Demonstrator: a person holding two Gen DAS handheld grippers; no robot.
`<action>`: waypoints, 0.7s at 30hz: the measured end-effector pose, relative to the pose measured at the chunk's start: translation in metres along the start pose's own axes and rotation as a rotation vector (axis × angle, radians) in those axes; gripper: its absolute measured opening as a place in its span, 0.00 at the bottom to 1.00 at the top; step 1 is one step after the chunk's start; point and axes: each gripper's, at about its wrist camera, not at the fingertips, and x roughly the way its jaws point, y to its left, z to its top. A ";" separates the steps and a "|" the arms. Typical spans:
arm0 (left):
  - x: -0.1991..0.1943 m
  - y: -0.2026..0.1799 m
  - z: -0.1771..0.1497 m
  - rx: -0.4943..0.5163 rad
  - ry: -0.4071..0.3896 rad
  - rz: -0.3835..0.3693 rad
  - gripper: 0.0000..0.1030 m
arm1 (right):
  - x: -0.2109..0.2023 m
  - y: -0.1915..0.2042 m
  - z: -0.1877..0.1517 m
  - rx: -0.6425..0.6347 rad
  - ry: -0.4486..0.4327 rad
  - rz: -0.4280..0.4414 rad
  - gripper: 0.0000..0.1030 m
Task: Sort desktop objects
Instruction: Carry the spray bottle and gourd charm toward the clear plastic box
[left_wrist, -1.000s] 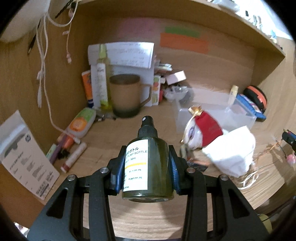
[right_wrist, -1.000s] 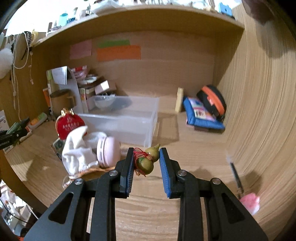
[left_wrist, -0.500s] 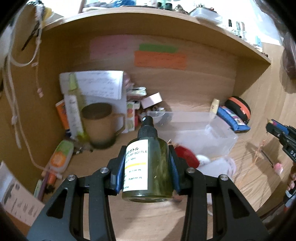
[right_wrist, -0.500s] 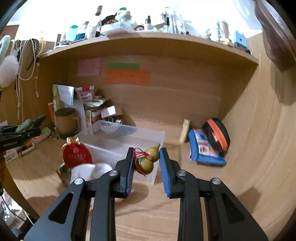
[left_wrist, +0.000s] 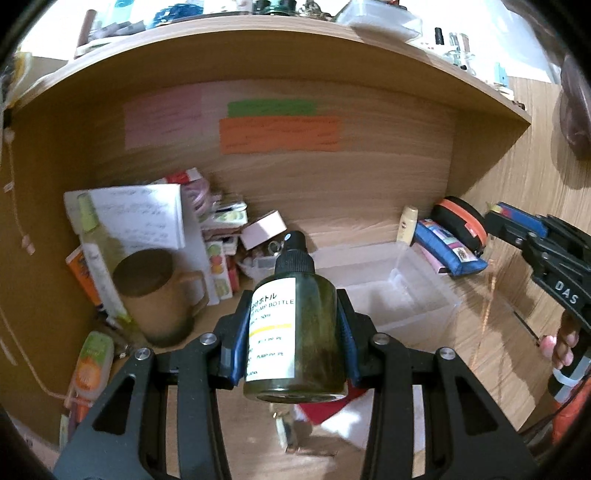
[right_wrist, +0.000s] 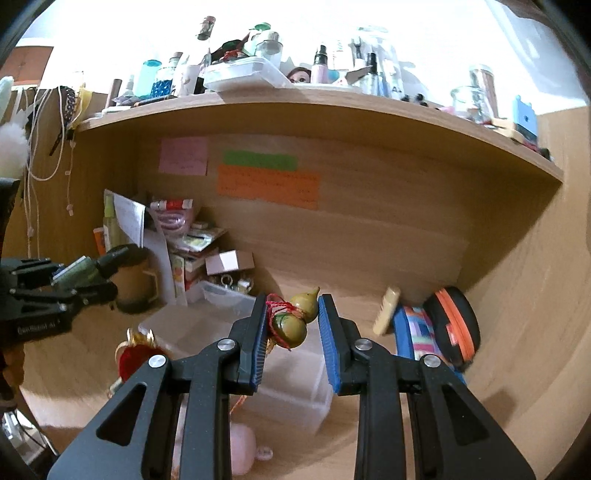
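- Clear plastic storage bin (left_wrist: 399, 291) sits on the wooden desk (right_wrist: 524, 332) toward its back edge
- My left gripper (left_wrist: 293, 328) clamps a dark green pump bottle (left_wrist: 295, 332), held above the desk
- My right gripper (right_wrist: 293, 332) is narrow, a small olive gourd charm with red cord (right_wrist: 295, 321) between its pads above the bin

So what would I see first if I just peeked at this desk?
Probably the dark green pump bottle, gripped in the left gripper up close. Next, the little gourd charm with red string between the right gripper's blue pads, above a clear plastic box. Behind, an orange note sticks on the wooden back wall.
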 end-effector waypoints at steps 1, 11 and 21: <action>0.003 -0.001 0.003 0.003 0.001 -0.003 0.40 | 0.003 0.000 0.003 -0.001 -0.003 0.002 0.17; 0.050 -0.010 0.012 0.038 0.070 -0.022 0.40 | 0.068 -0.009 -0.001 0.017 0.115 0.044 0.12; 0.044 -0.004 -0.002 0.017 0.070 -0.055 0.40 | 0.043 -0.046 -0.069 -0.002 0.293 0.019 0.17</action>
